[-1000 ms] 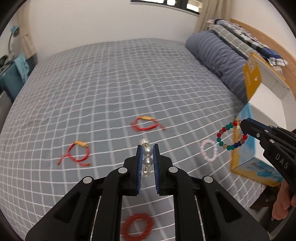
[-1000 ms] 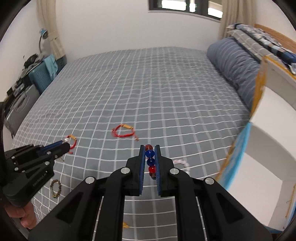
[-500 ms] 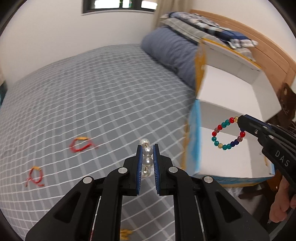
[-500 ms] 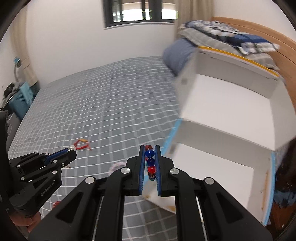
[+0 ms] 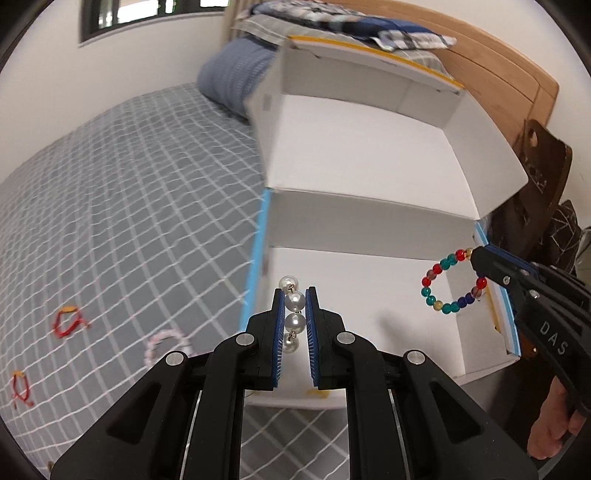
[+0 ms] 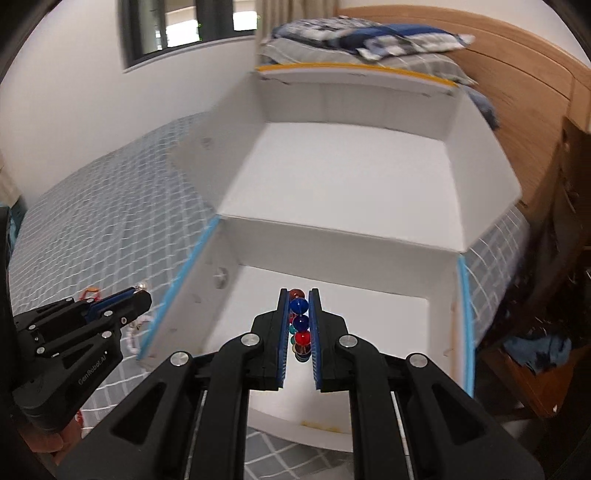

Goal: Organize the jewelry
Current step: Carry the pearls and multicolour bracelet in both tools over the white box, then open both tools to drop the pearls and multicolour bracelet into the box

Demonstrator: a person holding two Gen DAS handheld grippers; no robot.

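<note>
A bed covered with a grey sheet with a white grid pattern point(image 5: 122, 206) fills the room, with a wooden headboard point(image 5: 517, 77) behind it and a white wall with a dark-framed window point(image 6: 184, 26).

On the bed stands an open white cardboard box with blue edges point(image 5: 354, 280), its lid raised at the back and its white bottom bare where it shows. The left gripper point(image 5: 295, 306) hangs over the near left part of this box, and its blue pads pinch a short string of white pearl beads with gold links point(image 5: 293, 314). The right gripper point(image 6: 299, 314) is over the near part of the same box, and its pads pinch a bracelet of round beads in red, blue and teal point(image 5: 452, 282), which hangs as a loop from its tip in the left view.

Outside the box, on the sheet, lie a pale pink bead bracelet point(image 5: 168, 341) just beside the left wall of the box, and two red cord bracelets with orange knots point(image 5: 68, 321) further to the left, well apart from the box. Blue striped pillows point(image 5: 232, 74) and a folded plaid blanket point(image 6: 362, 37) are behind the lid. Part of a hand point(image 5: 554, 432) shows under the right gripper.
</note>
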